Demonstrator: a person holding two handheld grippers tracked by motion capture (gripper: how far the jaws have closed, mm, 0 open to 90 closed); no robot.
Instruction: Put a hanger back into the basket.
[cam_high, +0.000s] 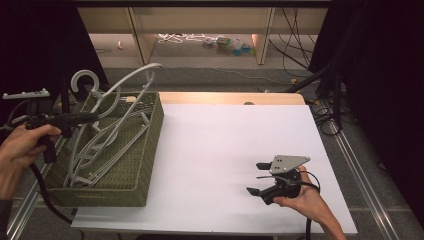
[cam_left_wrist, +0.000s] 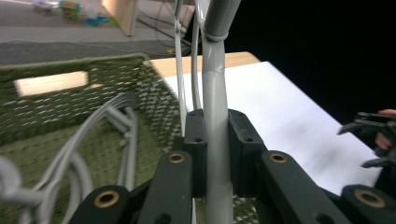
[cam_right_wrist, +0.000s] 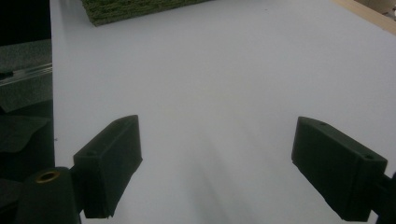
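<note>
Nearest the lens in the left gripper view, the left gripper (cam_left_wrist: 215, 154) has its two black jaws pressed against a grey hanger (cam_left_wrist: 215, 116), whose bar runs straight up between the pads and out of the top of the picture. That clamp is plain only from this close camera; from the high view the same gripper (cam_high: 87, 118) is a thin dark shape held level over the left rim of the green basket (cam_high: 142, 165), and the contact point is too small to judge there.

What the high view adds is the layout. It shows the gripped hanger (cam_high: 131, 76) rising out of the basket, its curved top standing above the back rim, while more pale hangers (cam_high: 107, 145) lie tangled inside. The basket sits on the left end of the white table (cam_high: 230, 150), partly over its edge.

Well apart from it, near the front right of the table, the right gripper (cam_high: 260, 178) is held in the person's hand with its jaws spread and nothing between them. The right gripper view confirms the gap: bare table surface (cam_right_wrist: 210, 93) lies between the two pads, with a corner of the basket (cam_right_wrist: 135, 9) at the far top edge.
</note>
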